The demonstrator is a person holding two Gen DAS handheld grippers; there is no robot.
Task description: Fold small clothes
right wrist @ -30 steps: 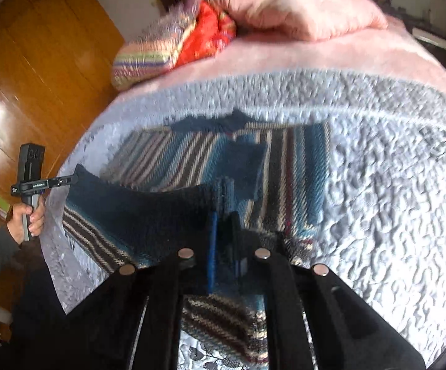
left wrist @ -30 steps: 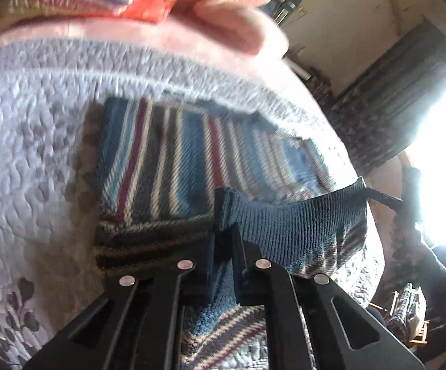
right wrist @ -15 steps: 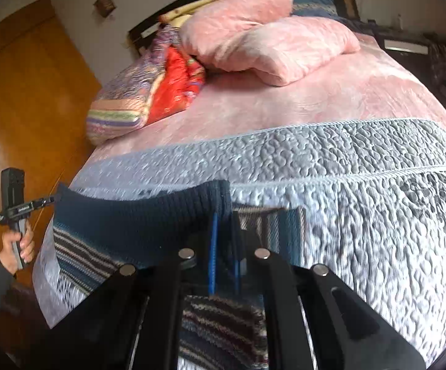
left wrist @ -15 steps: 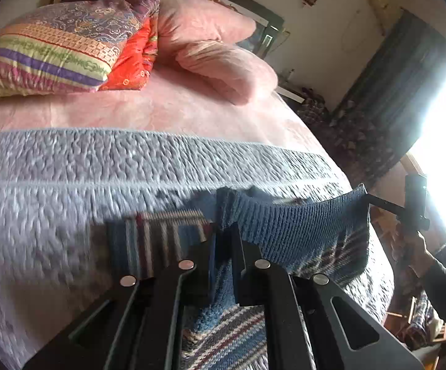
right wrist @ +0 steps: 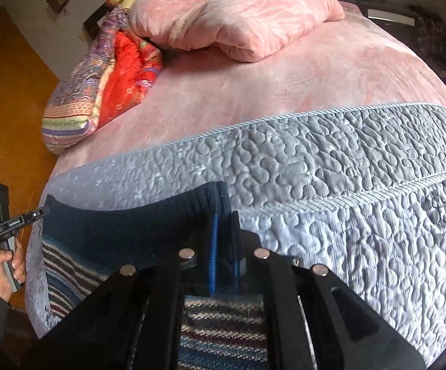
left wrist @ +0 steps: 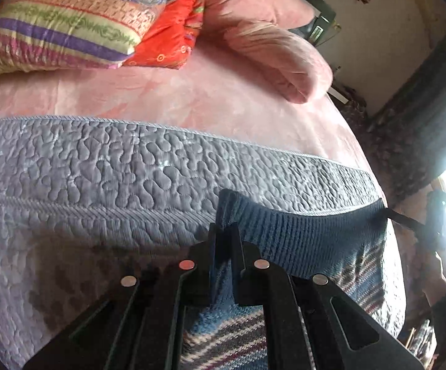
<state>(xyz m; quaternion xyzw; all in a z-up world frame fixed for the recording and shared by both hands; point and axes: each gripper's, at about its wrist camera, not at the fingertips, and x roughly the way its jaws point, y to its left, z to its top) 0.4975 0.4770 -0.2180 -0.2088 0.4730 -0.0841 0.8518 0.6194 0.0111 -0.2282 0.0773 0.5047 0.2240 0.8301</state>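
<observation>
You've got both grippers — left gripper (left wrist: 223, 240) & right gripper (right wrist: 224, 231) — clamped on the blue striped knit sweater's (left wrist: 309, 240) ribbed hem, stretched sideways between them above the grey quilted bedspread (left wrist: 99, 178), rest hanging below.

We see a bed (right wrist: 284, 98) under a pink blanket (left wrist: 161, 98), a grey quilt (left wrist: 99, 185) across its near part. At its head lie pink pillows (right wrist: 238, 18) and a striped cushion (left wrist: 53, 24).

Home bedroom: quilted bed (left wrist: 105, 172), pillows (right wrist: 232, 18).
</observation>
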